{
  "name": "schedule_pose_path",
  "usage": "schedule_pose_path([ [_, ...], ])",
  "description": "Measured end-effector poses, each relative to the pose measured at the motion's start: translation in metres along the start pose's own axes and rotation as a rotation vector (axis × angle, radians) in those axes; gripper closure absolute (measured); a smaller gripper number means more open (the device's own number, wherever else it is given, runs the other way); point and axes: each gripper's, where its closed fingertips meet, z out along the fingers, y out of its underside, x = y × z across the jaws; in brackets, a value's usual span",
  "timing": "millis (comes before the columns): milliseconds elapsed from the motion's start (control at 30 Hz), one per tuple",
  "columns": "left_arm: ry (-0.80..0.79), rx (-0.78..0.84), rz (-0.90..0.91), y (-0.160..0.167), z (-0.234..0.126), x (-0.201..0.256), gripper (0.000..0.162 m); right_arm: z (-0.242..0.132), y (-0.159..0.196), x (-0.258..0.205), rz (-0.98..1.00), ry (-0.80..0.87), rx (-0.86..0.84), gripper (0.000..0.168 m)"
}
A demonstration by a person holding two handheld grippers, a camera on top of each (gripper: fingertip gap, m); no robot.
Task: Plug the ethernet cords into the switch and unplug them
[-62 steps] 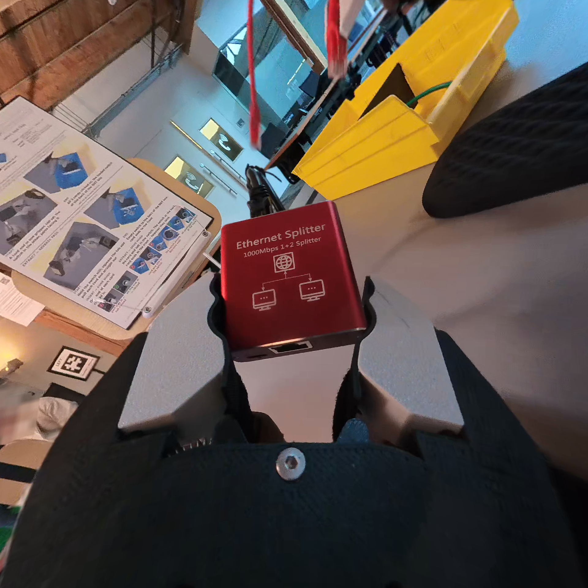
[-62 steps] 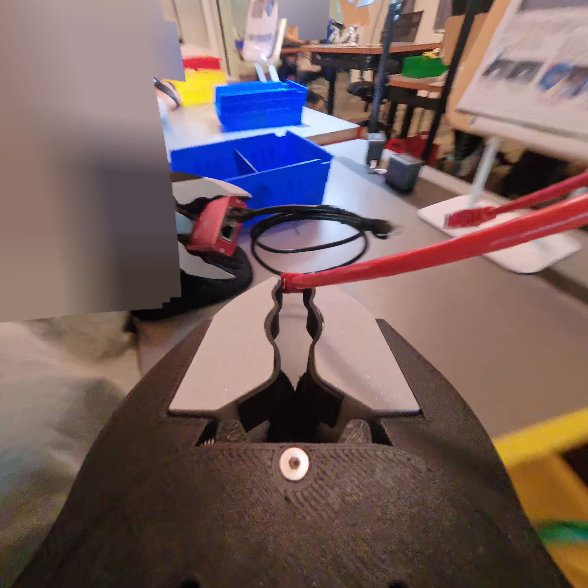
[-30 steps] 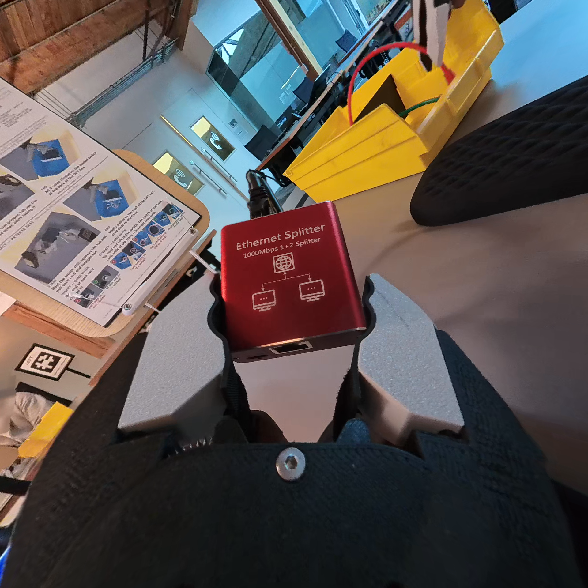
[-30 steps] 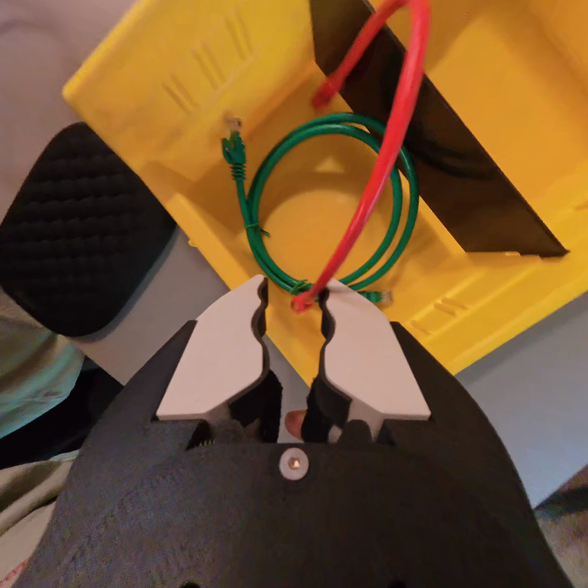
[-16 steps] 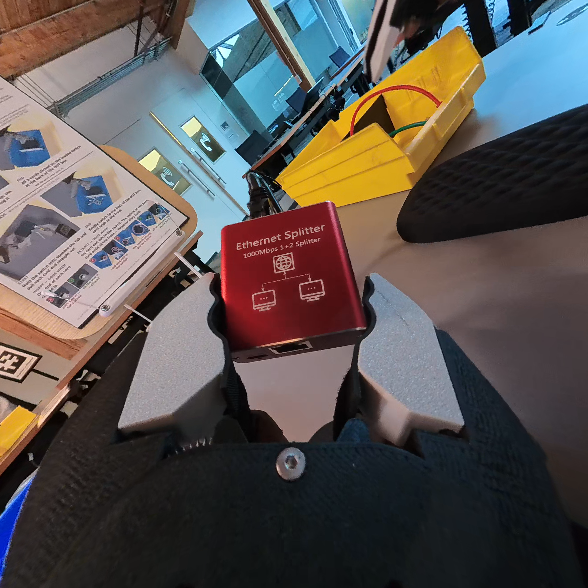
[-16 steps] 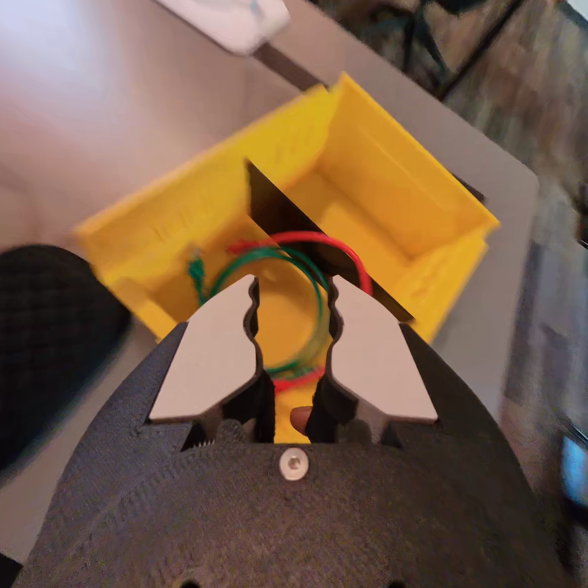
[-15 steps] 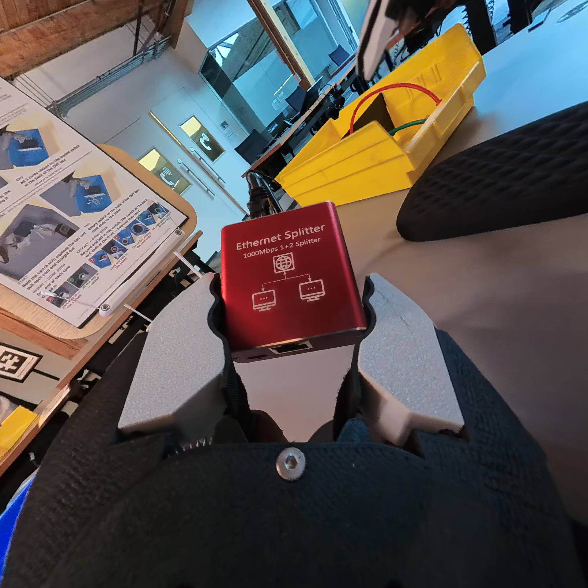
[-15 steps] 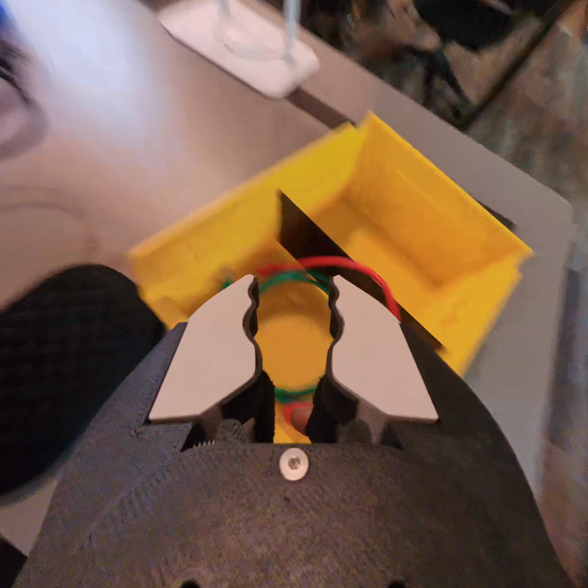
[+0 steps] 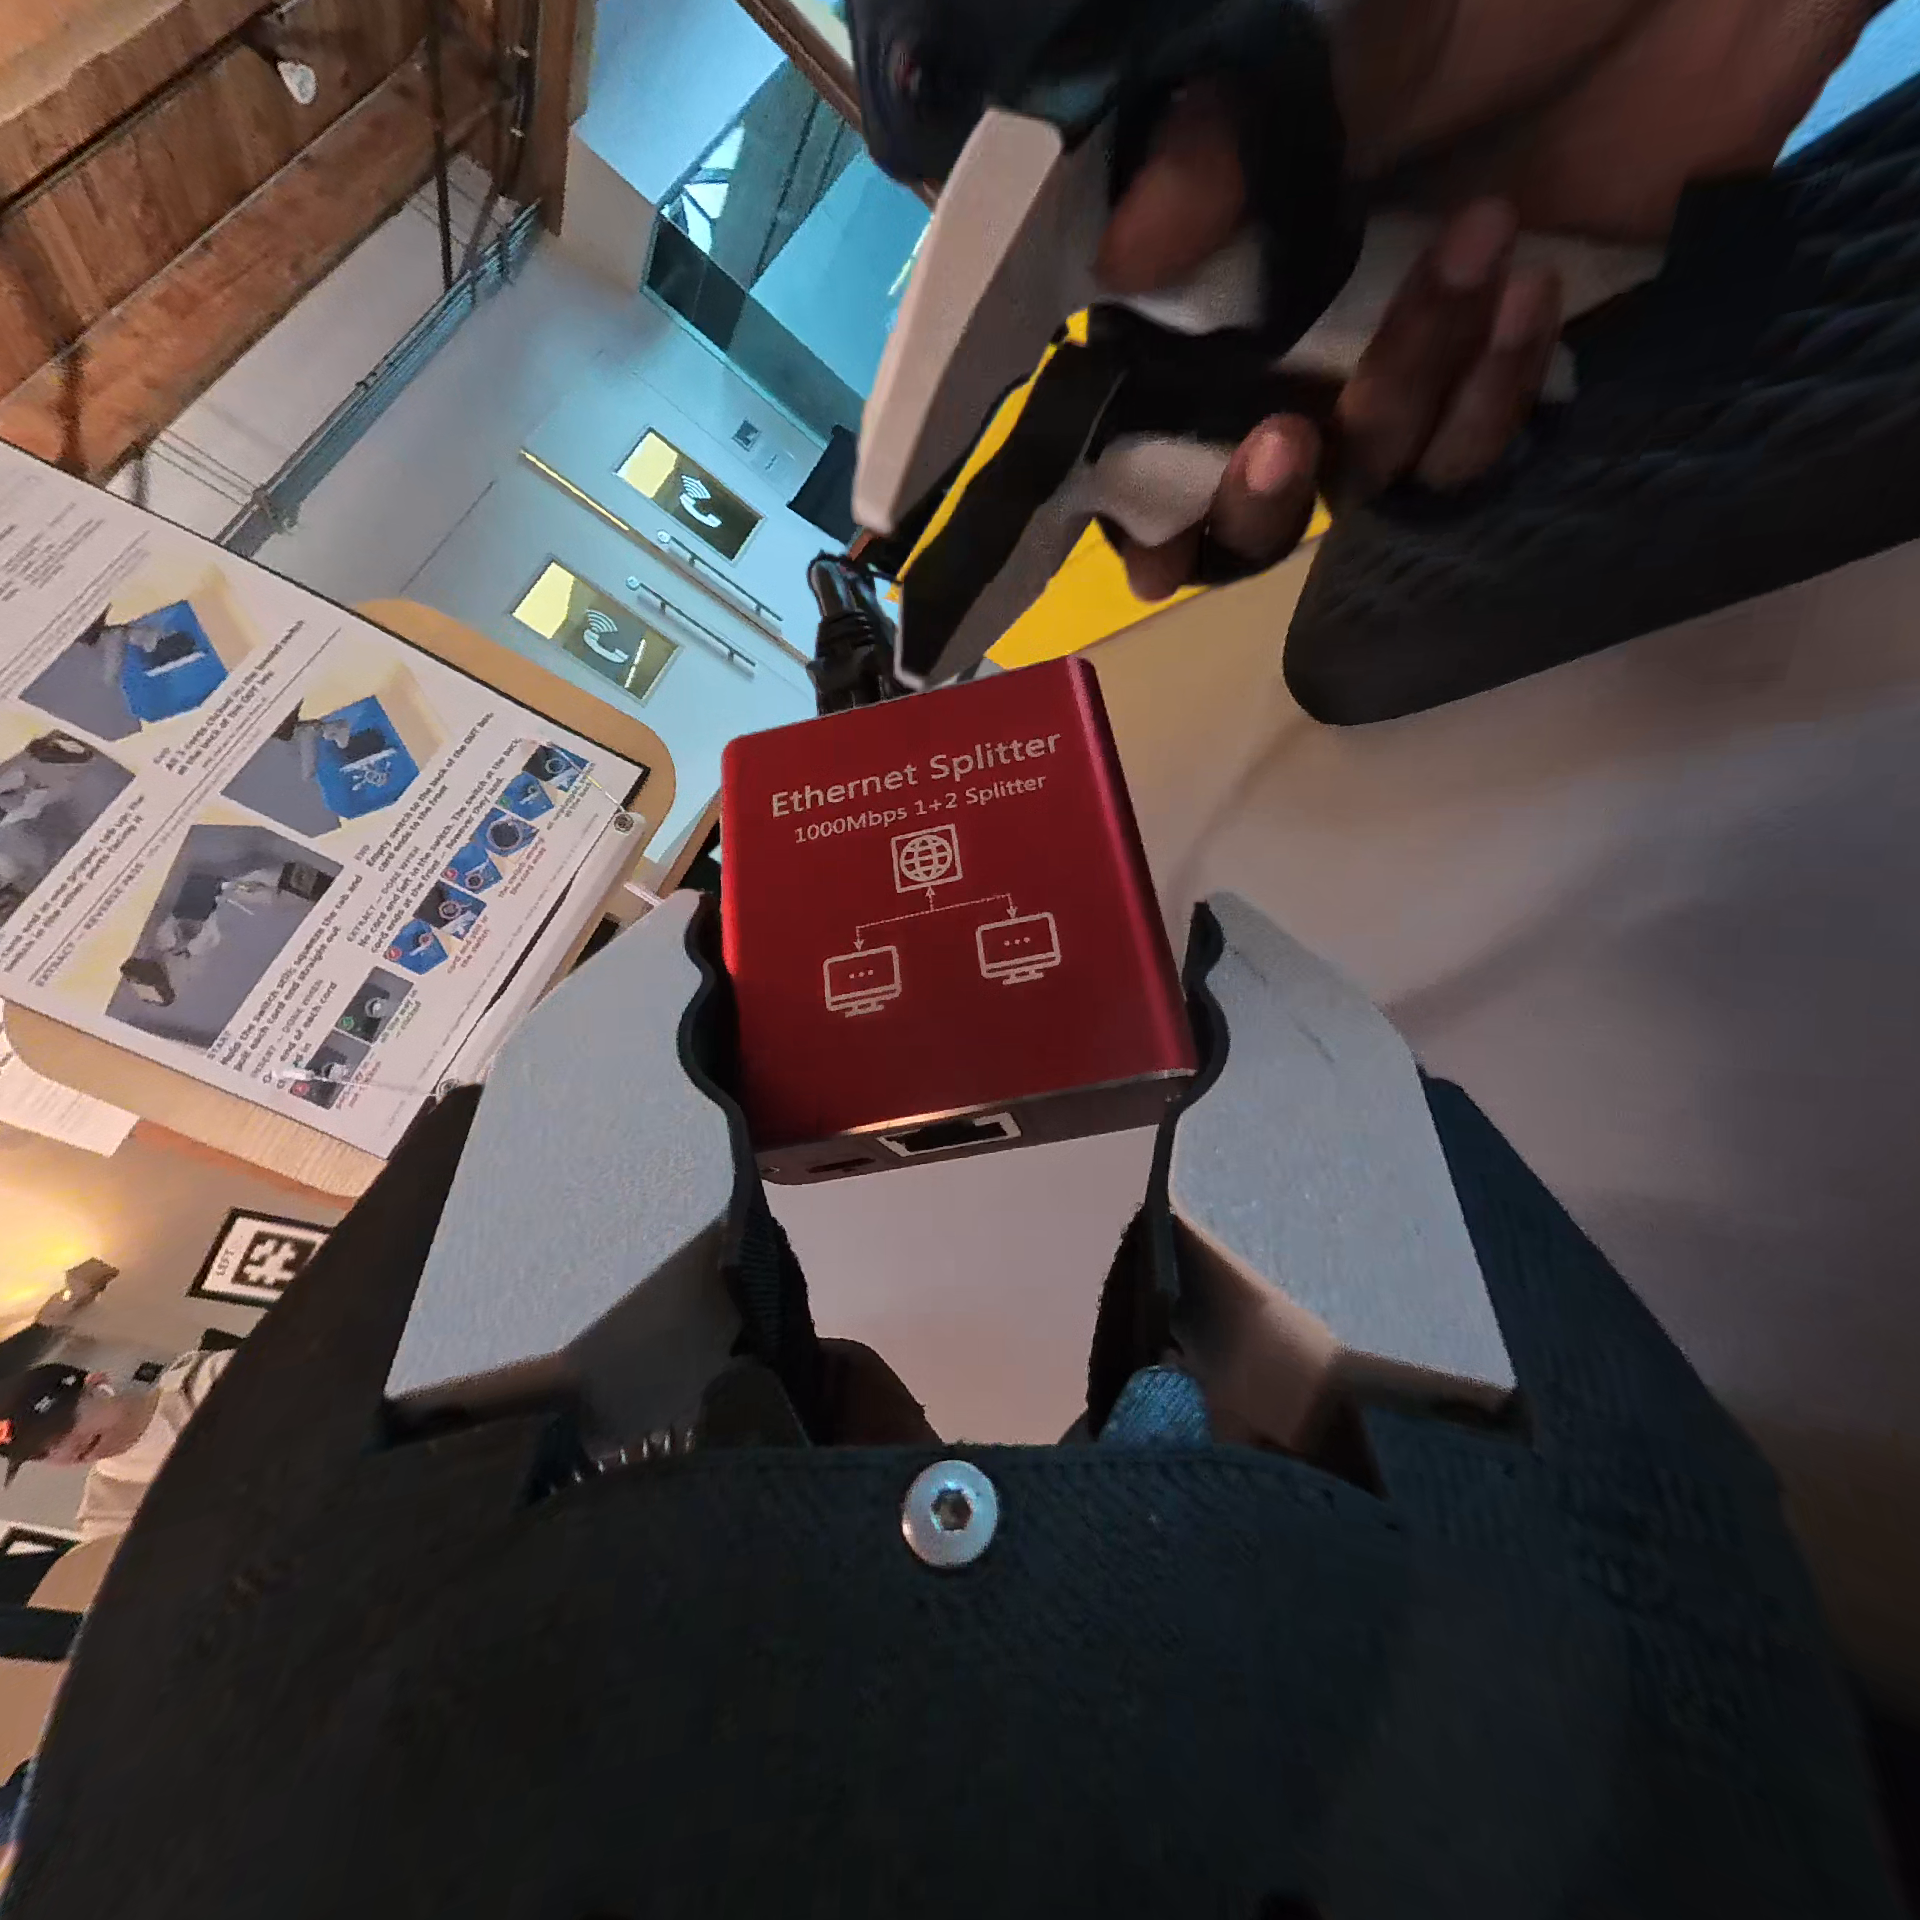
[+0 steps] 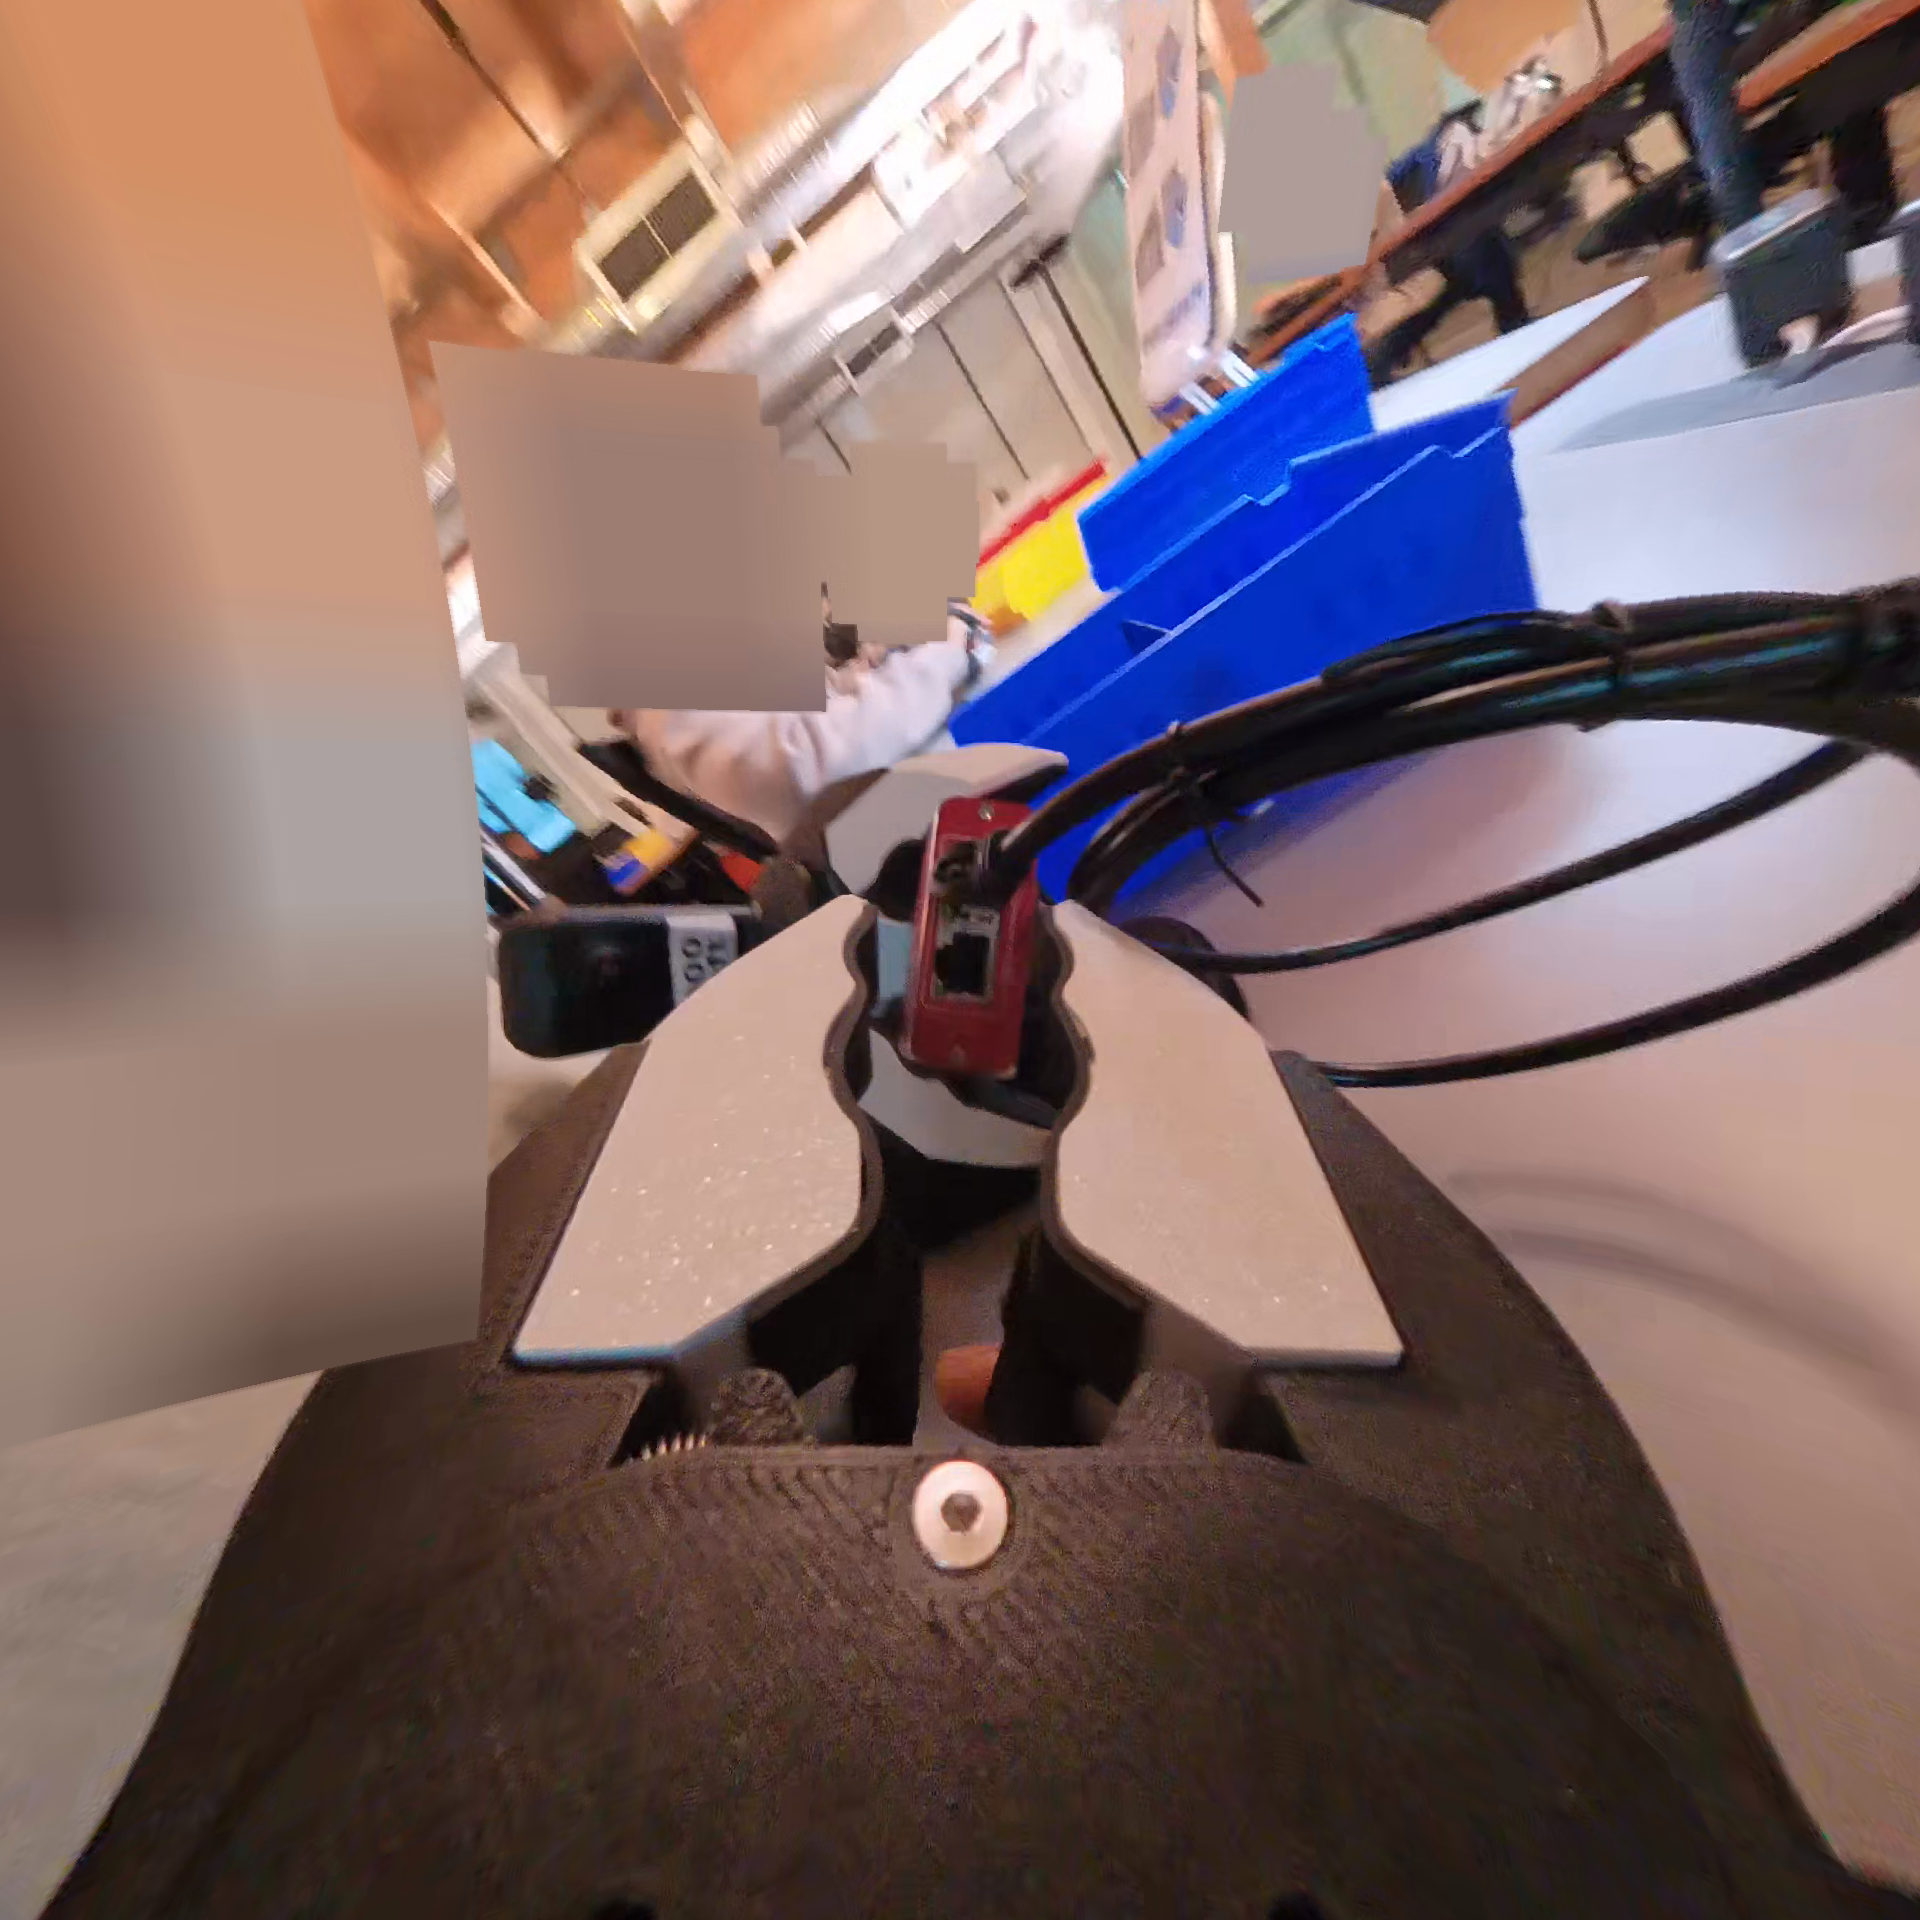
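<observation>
Progress: the red switch [image 9: 940, 914] is clamped by its two sides between the fingers of the left gripper [image 9: 945, 1039], at the centre of the left wrist view; its near end, at mid-frame, shows one port, and that port is vacant. In the right wrist view the far end of the switch [image 10: 966, 956] appears just above centre; a black cord [image 10: 1455, 686] is seated in its upper port and curves away to the right edge of the frame; the port below it is vacant. No cord of another colour shows in either current view; a yellow bin [image 9: 1049, 582] is partly visible at upper centre of the left wrist view, largely screened by the right gripper, and its contents cannot be seen. Judgement: the black cord alone remains plugged; its removal appears to be the step in hand, and how many plug-and-unplug rounds remain cannot be told.

Position: the right gripper [image 10: 956, 966] stands with its fingers apart and holds nothing; the switch's far end sits framed in the gap between their tips, slightly tilted; whether the tips touch it cannot be told. A blue bin [image 10: 1351, 582] stands behind, at upper right of that view, on the pale table [image 10: 1558, 1143].
</observation>
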Motion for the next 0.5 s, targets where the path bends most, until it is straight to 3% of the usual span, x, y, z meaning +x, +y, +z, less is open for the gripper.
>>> schedule_pose_path([
  [267, 0.004, 0.015, 0.0, 0.001, -0.002, 0.002, 0.078, 0.02, 0.003, 0.005, 0.018, -0.046, 0.025, 0.152],
  [500, 0.021, 0.022, 0.024, 0.003, -0.003, 0.007, 0.078, 0.019, 0.009, 0.004, -0.01, -0.08, 0.008, 0.152],
])
